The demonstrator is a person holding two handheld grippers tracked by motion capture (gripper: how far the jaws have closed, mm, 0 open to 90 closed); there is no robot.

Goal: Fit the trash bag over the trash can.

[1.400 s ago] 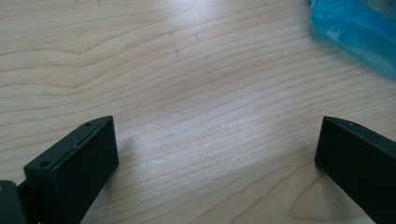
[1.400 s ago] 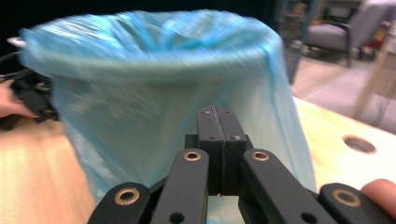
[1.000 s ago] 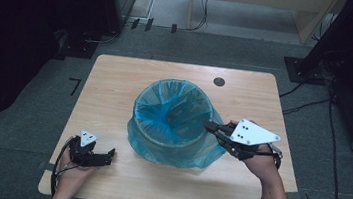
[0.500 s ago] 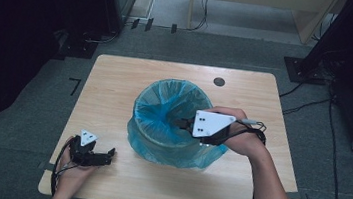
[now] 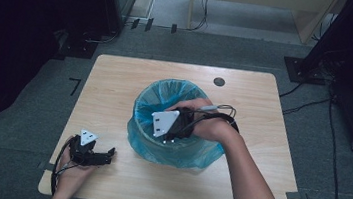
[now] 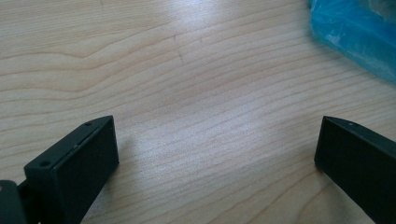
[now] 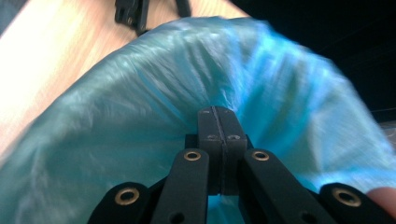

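Note:
A round bin lined with a blue plastic bag (image 5: 178, 152) stands at the middle of the wooden table (image 5: 116, 82). My right gripper (image 5: 165, 137) reaches over the bin's mouth from the right, its grey plate on top. In the right gripper view its jaws are pressed together (image 7: 218, 116) at the blue bag (image 7: 140, 116), whose creases run into the tips. My left gripper (image 5: 106, 155) rests on the table at the front left, apart from the bin. Its jaws stand wide open (image 6: 215, 135) over bare wood, and a corner of the bag (image 6: 355, 37) lies far right.
A small dark round hole (image 5: 219, 82) sits in the table behind the bin. Cables and dark equipment stands ring the table on the grey floor. The left gripper (image 7: 140, 11) shows beyond the bag in the right gripper view.
My right gripper has moved from the bin's right rim leftward across its mouth and turned toward the near-left side. The left gripper has stayed put.

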